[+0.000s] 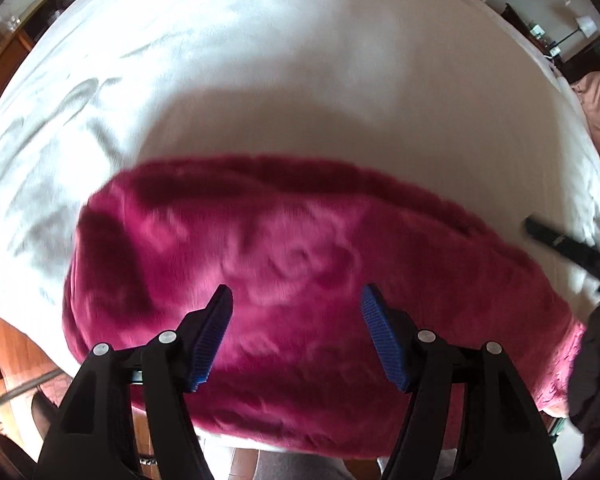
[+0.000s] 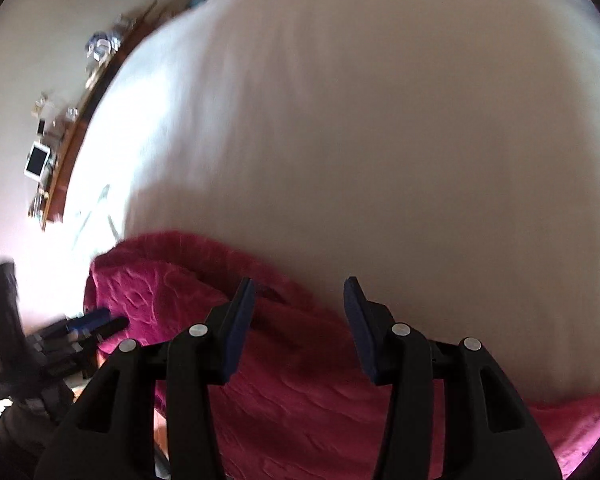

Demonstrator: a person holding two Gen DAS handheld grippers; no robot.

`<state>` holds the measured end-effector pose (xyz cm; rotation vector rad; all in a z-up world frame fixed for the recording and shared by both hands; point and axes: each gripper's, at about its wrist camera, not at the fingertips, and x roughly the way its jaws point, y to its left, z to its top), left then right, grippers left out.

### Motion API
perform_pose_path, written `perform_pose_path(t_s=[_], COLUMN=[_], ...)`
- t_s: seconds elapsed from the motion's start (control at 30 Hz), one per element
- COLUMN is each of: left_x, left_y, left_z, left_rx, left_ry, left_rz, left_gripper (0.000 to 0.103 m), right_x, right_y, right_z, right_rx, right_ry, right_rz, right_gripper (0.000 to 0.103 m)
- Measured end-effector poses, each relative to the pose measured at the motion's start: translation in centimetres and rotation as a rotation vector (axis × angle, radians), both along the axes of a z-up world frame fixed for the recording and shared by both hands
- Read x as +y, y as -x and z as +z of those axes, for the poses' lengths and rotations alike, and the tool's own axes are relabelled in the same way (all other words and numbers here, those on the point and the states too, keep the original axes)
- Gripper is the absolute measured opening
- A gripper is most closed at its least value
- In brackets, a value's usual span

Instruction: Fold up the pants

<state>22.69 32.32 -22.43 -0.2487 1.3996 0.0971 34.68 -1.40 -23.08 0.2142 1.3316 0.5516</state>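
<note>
In the left wrist view, the left gripper (image 1: 296, 300) is hanging wide apart and holding nothing over the fuzzy pink pants (image 1: 284, 264), which are lying in a wide folded bundle at the near edge of the white bed (image 1: 260, 60). In the right wrist view, the right gripper (image 2: 300, 296) is also spread and holding nothing above the pants' far edge. I think each gripper should be pinching one end and lifting together, so the fold is staying even.

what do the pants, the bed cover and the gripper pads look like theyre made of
Pants: magenta plush or fleece, going by the fuzzy edge and brushed pile swirls.
Bed cover: white woven cloth, matte, with soft creases; probably cotton.
Gripper pads: blue, finely ribbed, likely rubber or plastic, on black matte plastic fingers.
</note>
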Motion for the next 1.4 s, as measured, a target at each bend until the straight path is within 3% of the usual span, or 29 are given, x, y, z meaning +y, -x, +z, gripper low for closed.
perform_pose_path(t_s=[0.27, 0.37, 0.6, 0.8, 0.93, 1.03, 1.07, 1.23, 1.33, 1.4], left_x=[0.4, 0.1, -1.0, 0.1, 0.9, 3.3, 4.0, 8.1, 10.2, 11.4], left_y=[-7.0, -9.3, -7.6, -6.1, -5.4, -4.4, -4.3, -2.2, 0.3, 0.9], left_z=[-0.5, -2.3, -4.4, -4.6, -4.4, -2.9, -2.4, -0.1, -1.0, -1.9], left_rx=[-0.044, -0.005, 0.073, 0.074, 0.067, 0.04, 0.03, -0.025, -0.004, 0.025], left_ry=[0.021, 0.005, 0.017, 0.035, 0.042, 0.049, 0.058, 0.064, 0.035, 0.018], left_rz=[-0.037, -0.057, -0.129, -0.114, -0.108, -0.076, -0.061, -0.006, 0.025, 0.063], left_gripper=[0.07, 0.071, 0.071, 0.071, 0.071, 0.071, 0.071, 0.071, 0.071, 0.071], right_x=[2.4, 1.2, -1.0, -1.6, -1.5, -1.1, -1.7, -6.1, -6.7, -6.3], right_y=[4.2, 5.5, 5.6, 1.5, -1.0, -1.7, -2.0, -4.7, -6.9, -7.6], right_z=[-0.8, -1.5, -1.6, -3.2, -4.4, -3.1, -2.1, 2.8, 3.8, 3.9], right_rx=[0.123, 0.184, 0.23, 0.334, 0.372, 0.327, 0.302, 0.169, 0.098, 0.113], right_ry=[-0.033, -0.053, -0.098, -0.253, -0.24, -0.169, -0.182, -0.303, -0.271, -0.255], right_rz=[0.139, 0.133, 0.1, -0.052, -0.093, -0.056, -0.055, -0.181, -0.196, -0.164], right_gripper=[0.047, 0.048, 0.047, 0.048, 0.045, 0.013, 0.008, 0.0, 0.0, 0.0])
